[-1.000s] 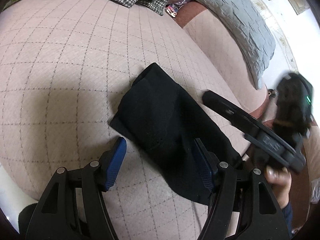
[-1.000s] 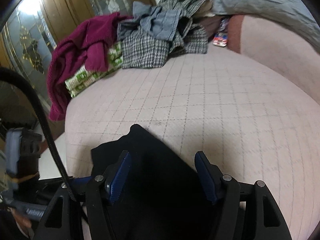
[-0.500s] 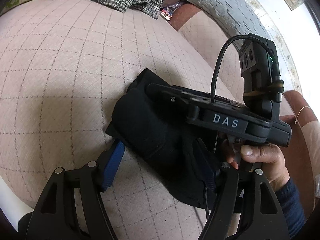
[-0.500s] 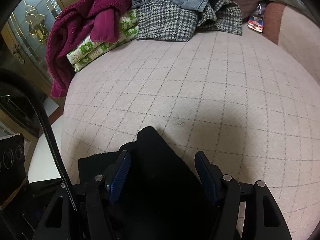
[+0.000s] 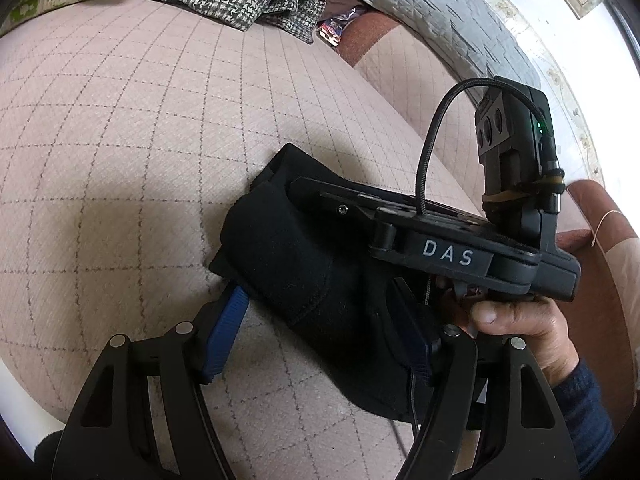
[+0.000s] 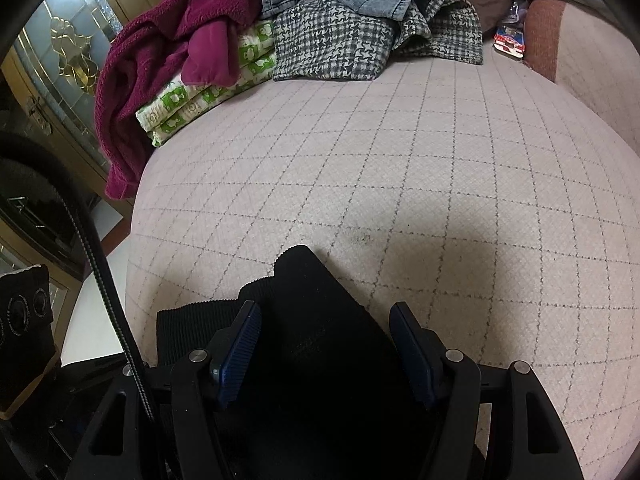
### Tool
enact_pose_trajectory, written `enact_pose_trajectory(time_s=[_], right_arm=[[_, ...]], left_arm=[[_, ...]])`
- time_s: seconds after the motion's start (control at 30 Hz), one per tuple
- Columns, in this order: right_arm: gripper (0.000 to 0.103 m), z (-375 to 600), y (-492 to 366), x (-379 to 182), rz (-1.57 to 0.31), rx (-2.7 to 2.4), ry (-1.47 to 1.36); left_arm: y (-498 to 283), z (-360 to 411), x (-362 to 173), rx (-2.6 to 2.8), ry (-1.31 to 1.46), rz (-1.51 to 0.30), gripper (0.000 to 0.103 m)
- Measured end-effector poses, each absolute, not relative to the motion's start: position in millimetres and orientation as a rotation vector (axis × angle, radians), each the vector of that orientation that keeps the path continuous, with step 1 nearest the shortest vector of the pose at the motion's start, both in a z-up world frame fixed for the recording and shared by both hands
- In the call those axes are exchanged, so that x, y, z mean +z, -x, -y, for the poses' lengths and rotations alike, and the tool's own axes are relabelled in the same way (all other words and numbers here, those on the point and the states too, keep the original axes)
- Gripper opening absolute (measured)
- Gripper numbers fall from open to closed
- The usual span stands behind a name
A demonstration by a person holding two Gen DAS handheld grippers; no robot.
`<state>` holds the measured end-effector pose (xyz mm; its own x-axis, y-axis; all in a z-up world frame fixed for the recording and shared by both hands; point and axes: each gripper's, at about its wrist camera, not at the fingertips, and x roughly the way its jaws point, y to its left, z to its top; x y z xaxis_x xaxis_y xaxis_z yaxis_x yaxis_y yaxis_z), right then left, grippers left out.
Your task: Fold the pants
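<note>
Between the left claw's [image 5: 320,340] spread fingers lay the folded black pants [image 5: 304,280], flat on the pink quilted bed [image 5: 120,140]. Left blue pad [image 5: 226,330] sat at the fabric's near edge; pressing or not, cannot tell. Right pad mostly hidden against the dark cloth. Across the pants, just beyond that claw, lay the right claw [image 6: 326,350], marked DAS, gripped by a hand [image 5: 516,328] in a dark sleeve. Right wrist view: its fingers stood apart over the pants [image 6: 320,340], pads [image 6: 240,348] either side of the fold, no pinch visible. Far beyond both claws: a pile of clothes [image 6: 340,28], a maroon towel [image 6: 168,40], a green-print cloth [image 6: 192,100]. Grey quilt [image 5: 452,28] far right of the left claw.
</note>
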<state>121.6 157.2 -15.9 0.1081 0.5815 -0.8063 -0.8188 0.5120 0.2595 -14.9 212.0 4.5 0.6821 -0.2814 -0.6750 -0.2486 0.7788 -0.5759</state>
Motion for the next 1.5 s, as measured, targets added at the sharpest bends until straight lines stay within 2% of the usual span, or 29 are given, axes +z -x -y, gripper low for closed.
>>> enact_pose_trajectory(time_s=[0.03,0.1,0.13,0.17,0.2,0.23,0.3,0.37,0.53,0.63,0.77,0.93,1.1,1.13,1.2,1.23,1.27,1.3,1.37,1.5], right_arm=[[0.054,-157.0,-120.9,-16.0,-1.022,1.057,0.284],[0.043,-156.2,-119.1,-14.6,-1.003,1.061,0.298],[0.034,-155.2,-118.8,-13.1,-0.996,1.064,0.292],[0.028,-154.0,-118.5,-11.5,-0.987,1.064,0.286],[0.024,-151.5,-118.8,-8.6,-0.978,1.063,0.271],[0.018,-148.7,-119.7,-5.6,-0.976,1.063,0.248],[0.016,-141.7,-118.9,3.8,-0.957,1.065,0.195],[0.015,-131.9,-116.0,18.1,-0.924,1.072,0.143],[0.014,-85.5,-97.0,71.8,-0.793,1.104,0.018],[0.014,-33.1,-79.0,102.7,-0.695,1.088,-0.087],[0.014,59.4,-50.7,118.5,-0.6,0.98,-0.226],[0.014,161.4,-23.3,87.8,-0.631,0.761,-0.341],[0.014,231.3,-13.2,31.2,-0.786,0.425,-0.387],[0.015,238.4,-9.0,28.3,-0.784,0.395,-0.399],[0.034,256.9,4.6,29.4,-0.75,0.358,-0.45],[0.051,261.9,9.9,32.1,-0.732,0.349,-0.467],[0.055,266.9,17.5,36.1,-0.706,0.342,-0.488],[0.055,267.9,20.5,37.6,-0.698,0.345,-0.499],[0.055,266.0,33.6,44.4,-0.69,0.385,-0.518],[0.055,238.2,35.2,49.5,-0.728,0.445,-0.438]], left_arm=[[14.8,-212.1,4.5,-0.023,0.7,-0.837,0.071],[14.1,-213.5,4.6,-0.028,0.709,-0.831,0.068],[13.4,-214.4,4.6,-0.026,0.712,-0.825,0.062],[12.2,-215.4,4.0,-0.018,0.71,-0.824,0.042],[9.0,-217.0,1.7,-0.024,0.719,-0.836,0.031],[7.5,-218.6,-0.1,-0.043,0.743,-0.837,0.03],[8.3,-219.1,3.2,-0.063,0.747,-0.819,0.024],[13.1,-214.8,14.9,-0.079,0.698,-0.781,0.023],[37.4,-176.6,71.6,-0.159,0.515,-0.641,0.022],[50.7,-141.3,103.1,-0.26,0.429,-0.567,0.022],[59.6,-81.6,120.1,-0.393,0.309,-0.54,0.022],[55.9,9.4,93.4,-0.54,0.179,-0.631,0.022],[53.3,79.0,44.4,-0.578,0.002,-0.806,0.022],[57.9,80.9,43.5,-0.585,-0.016,-0.812,0.022],[70.2,74.1,52.3,-0.653,-0.005,-0.79,0.022],[75.9,68.4,59.7,-0.72,0.02,-0.79,0.023],[79.5,64.3,65.4,-0.758,0.031,-0.785,0.024],[84.8,58.6,73.8,-0.781,0.026,-0.764,0.03],[93.0,46.9,86.9,-0.795,0.0,-0.716,0.037],[80.9,22.5,90.6,-0.71,-0.045,-0.691,0.039]])
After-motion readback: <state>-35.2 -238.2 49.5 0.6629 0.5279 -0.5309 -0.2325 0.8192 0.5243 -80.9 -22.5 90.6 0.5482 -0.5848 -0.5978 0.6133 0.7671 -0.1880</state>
